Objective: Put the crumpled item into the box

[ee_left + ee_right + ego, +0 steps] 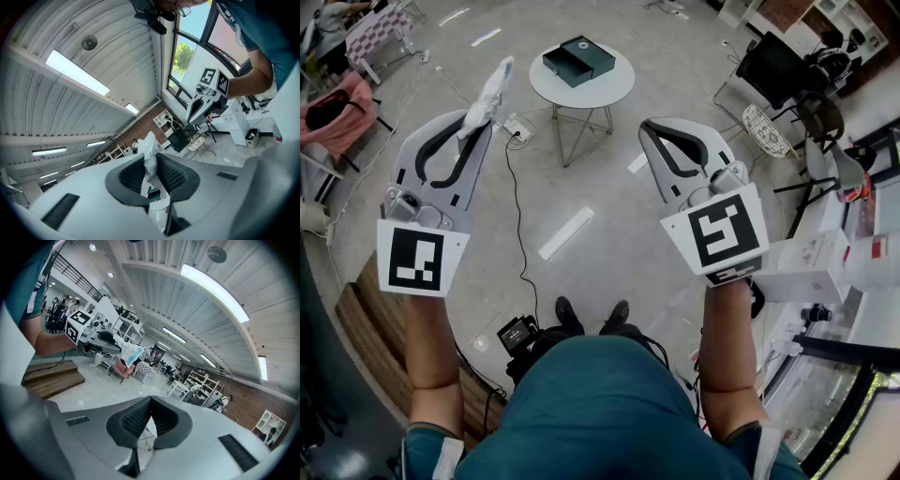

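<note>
White crumpled item (pixel 490 92) clamped in left gripper (pixel 478 127) | right gripper (pixel 652 131) clenched, empty | risk: seemingly thin hold slips before box (pixel 578 60)

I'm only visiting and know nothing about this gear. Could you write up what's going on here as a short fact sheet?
Setting: a person stands on a grey floor with one gripper in each hand
Left gripper: shut on the crumpled item, a white wad sticking out past its tips
Right gripper: shut, nothing between its jaws
Box: dark, on the round white table ahead of the person
Task status: item not yet inside; it is held up, apart from the table
</note>
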Motion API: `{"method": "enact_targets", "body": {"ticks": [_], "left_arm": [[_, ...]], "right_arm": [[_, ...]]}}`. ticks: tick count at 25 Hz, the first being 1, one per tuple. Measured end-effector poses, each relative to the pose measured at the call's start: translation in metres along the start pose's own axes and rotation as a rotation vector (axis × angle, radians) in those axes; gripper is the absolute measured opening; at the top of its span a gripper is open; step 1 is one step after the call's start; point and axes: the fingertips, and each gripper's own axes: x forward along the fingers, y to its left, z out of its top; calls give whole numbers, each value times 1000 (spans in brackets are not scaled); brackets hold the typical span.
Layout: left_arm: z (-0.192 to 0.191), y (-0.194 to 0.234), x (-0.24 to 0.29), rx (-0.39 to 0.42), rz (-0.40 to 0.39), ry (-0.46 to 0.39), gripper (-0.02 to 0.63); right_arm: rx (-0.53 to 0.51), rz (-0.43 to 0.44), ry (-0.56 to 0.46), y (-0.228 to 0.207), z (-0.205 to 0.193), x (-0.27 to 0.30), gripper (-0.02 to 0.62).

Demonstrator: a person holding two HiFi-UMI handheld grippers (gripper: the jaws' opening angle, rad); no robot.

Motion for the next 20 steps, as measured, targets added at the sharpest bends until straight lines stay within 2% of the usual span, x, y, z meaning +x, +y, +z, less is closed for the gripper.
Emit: {"method": "enact_targets", "body": {"ticks": [14,20], "left_arm": [[-18,12,-4,-4,-18,-16,81],[-19,3,5,3,-30,-22,81]], "right_arm": [[15,-5,5,13,9,16,38],[22,-11,-13,10,3,16,40]]}}
